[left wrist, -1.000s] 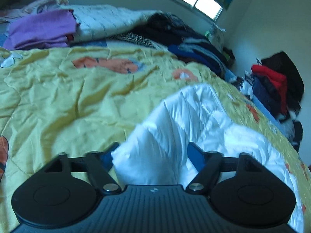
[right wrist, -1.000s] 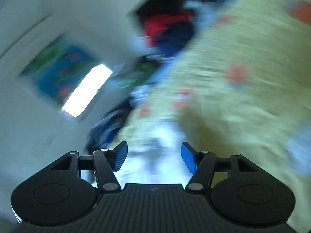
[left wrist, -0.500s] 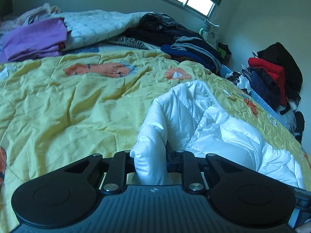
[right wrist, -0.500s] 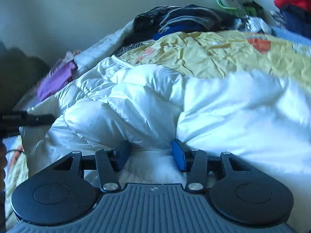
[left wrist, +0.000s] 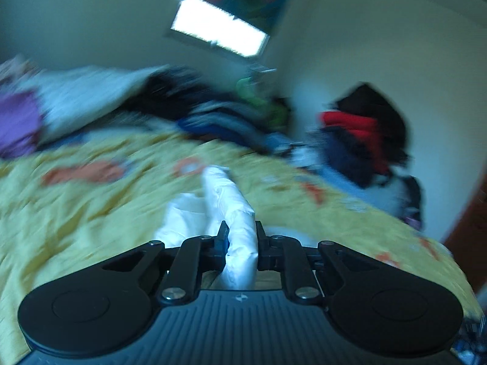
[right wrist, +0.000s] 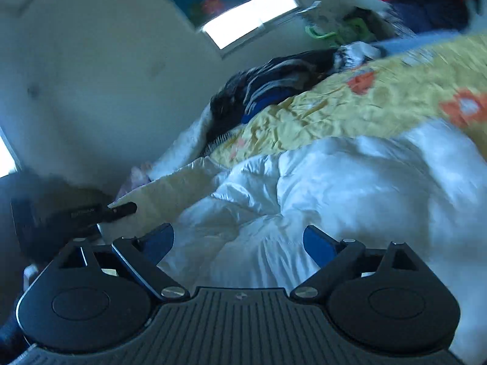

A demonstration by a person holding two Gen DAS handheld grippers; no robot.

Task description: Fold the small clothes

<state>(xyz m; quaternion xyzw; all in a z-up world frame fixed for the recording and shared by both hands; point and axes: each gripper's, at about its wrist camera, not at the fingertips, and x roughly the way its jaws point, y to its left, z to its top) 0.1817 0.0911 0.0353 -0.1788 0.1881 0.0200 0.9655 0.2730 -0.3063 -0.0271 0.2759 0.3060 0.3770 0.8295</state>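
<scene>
1. Jacket fabric fills the lower centre of the left wrist view: we see the left gripper (left wrist: 242,240) clamped on a fold of the white puffy jacket (left wrist: 234,213), its jaws closing the last bit, pads pressing the cloth on both sides.
2. We find the rest of that view blurred; the yellow bedspread (left wrist: 76,206) spreads across the middle, with dark clothes piled (left wrist: 213,112) along its far edge.
3. We see the right gripper (right wrist: 239,243) with jaws opening wide, blue pads clear of the fabric.
4. We note the jacket (right wrist: 350,182) bunched on the bedspread just ahead of those fingers, filling the centre and right of the right wrist view.
5. We spot the left gripper's tip (right wrist: 121,208) at the left, touching the jacket's edge.
</scene>
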